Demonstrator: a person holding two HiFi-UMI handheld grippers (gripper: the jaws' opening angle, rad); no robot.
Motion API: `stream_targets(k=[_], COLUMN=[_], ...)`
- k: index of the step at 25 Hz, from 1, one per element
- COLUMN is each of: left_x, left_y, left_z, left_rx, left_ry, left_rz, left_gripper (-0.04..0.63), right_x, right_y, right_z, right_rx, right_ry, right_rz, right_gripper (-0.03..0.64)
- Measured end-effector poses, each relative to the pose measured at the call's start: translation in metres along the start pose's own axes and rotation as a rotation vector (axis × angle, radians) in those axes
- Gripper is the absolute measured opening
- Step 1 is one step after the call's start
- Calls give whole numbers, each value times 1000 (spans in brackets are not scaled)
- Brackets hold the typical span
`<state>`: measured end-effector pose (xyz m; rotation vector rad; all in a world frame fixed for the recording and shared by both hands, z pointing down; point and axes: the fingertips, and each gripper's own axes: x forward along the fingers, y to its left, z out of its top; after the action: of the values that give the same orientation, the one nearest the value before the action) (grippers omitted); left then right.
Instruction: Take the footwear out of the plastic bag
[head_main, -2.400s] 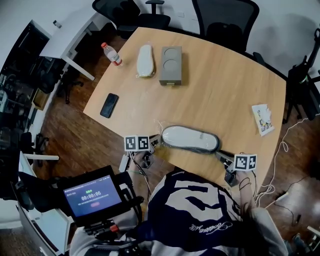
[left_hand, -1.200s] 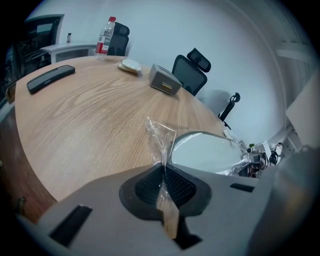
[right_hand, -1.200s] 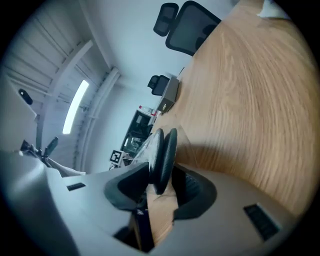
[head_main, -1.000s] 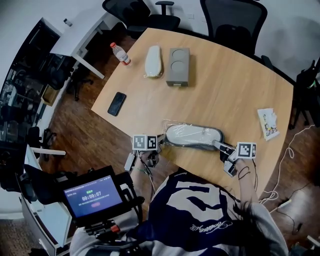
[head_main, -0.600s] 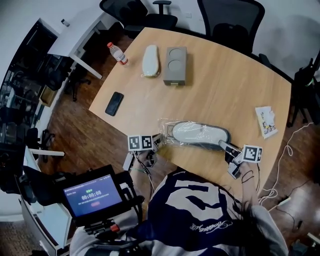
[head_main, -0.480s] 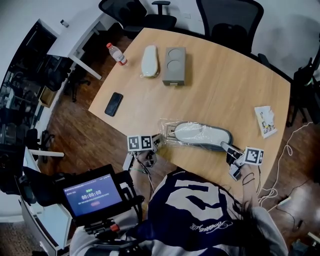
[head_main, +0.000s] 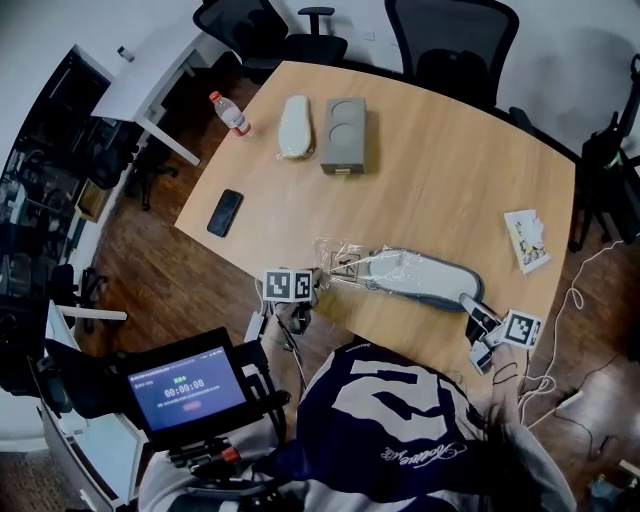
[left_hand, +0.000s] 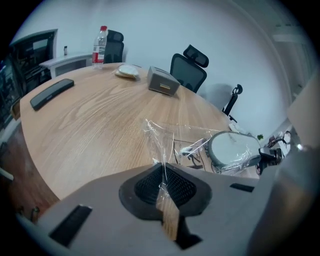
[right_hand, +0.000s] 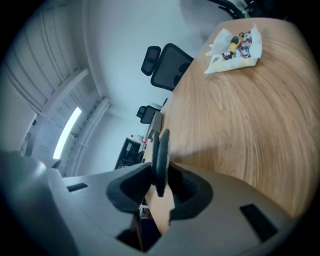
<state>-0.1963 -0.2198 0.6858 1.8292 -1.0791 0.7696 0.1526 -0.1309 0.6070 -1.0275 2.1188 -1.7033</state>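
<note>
Wood table (head_main: 450, 170) over a wooden floor (head_main: 200, 270), 2 chairs (head_main: 450, 45) at its far edge, open tabletop mid-surface. At the near edge the left gripper (head_main: 318, 283) is pinched together on the plastic bag (head_main: 345, 262). The right gripper (head_main: 472, 312), jaws just closing, clamps the heel of the slipper (head_main: 425, 278), whose toe is inside the bag.

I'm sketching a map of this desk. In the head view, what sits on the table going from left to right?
water bottle → white slipper → grey box → grey shoe → printed packet. The phone is left out, since it lines up with the bottle.
</note>
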Motion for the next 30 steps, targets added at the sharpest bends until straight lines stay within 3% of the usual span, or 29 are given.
stream_targets(k=[3,12,22,25,30], left_x=[-1,0,-6,-17,-45], left_y=[0,1,-6,-4,10], left_z=[3,9,23,29,37], left_rx=[35,37,-3,-27,-9], left_ry=[6,-8,-77,-119,-186], left_rz=[25,50,53,78,195], left_gripper=[11,11,15,81,101], right_x=[-21,-91,-156,-172,-181], right_y=[3,-10,-24,-37,-35], right_z=[6,21,25,25,25], right_rx=[11,41,102,126,131], right_ry=[-55,-245,-433,-477,-512], right_rz=[7,-23,-43,-77,-54], right_gripper=[98,96,95,95,95])
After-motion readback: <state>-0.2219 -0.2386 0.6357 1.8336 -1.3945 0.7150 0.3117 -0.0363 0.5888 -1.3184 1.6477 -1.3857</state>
